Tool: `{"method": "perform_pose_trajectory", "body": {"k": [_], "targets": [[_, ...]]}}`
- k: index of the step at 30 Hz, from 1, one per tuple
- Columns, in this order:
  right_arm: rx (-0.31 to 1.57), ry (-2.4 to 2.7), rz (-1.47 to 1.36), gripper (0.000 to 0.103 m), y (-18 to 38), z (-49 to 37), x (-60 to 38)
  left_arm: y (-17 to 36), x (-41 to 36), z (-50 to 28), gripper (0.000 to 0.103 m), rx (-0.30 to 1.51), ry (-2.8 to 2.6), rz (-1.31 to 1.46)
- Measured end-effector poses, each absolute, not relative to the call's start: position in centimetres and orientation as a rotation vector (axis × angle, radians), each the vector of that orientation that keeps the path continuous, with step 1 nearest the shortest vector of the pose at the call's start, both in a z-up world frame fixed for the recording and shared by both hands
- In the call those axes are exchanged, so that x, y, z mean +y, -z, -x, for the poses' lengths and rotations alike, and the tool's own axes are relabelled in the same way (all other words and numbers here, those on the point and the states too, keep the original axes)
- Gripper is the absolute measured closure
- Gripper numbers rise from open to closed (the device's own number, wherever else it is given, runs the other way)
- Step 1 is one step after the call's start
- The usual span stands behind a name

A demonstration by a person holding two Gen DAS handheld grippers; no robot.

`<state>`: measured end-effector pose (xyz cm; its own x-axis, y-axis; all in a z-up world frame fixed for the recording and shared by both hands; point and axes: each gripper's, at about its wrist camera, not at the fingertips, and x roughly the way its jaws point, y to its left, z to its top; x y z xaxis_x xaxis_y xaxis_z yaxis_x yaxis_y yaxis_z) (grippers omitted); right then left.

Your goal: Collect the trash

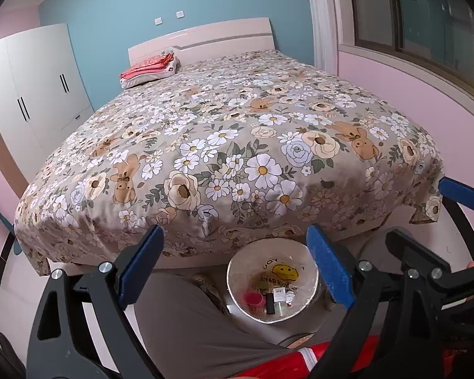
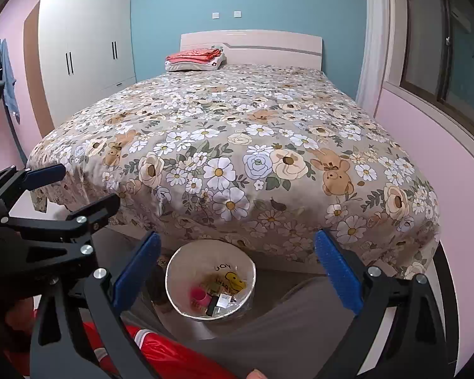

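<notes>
A round white trash bin (image 1: 237, 279) lined with a clear bag stands on the floor at the foot of the bed; it also shows in the right wrist view (image 2: 177, 271). Inside lie a pink cup (image 1: 253, 299), a dark tube, a small white packet and a yellow smiley print on the bag. My left gripper (image 1: 235, 267) is open and empty, held above the bin. My right gripper (image 2: 237, 273) is open and empty, also above the bin. The right gripper shows at the right edge of the left wrist view (image 1: 433, 218).
A bed with a floral cover (image 1: 224, 145) fills the middle. Folded red cloth on a pillow (image 1: 150, 71) lies near the headboard. A white wardrobe (image 1: 34, 88) stands left, a window (image 1: 426, 25) right. The person's grey trousers (image 1: 186, 325) and red jacket lie below.
</notes>
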<state>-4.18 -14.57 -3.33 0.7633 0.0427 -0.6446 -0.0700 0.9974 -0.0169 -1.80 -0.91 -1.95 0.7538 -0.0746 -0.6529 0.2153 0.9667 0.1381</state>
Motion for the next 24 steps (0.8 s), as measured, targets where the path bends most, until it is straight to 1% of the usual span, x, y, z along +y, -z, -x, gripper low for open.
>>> {"method": "perform_pose_trajectory", "body": {"k": [24], "targets": [[0.709,-0.069,0.035,0.004,3.48,4.25,-14.37,2.04,-0.85,1.68,0.013,0.705,0.158,-0.212]]}}
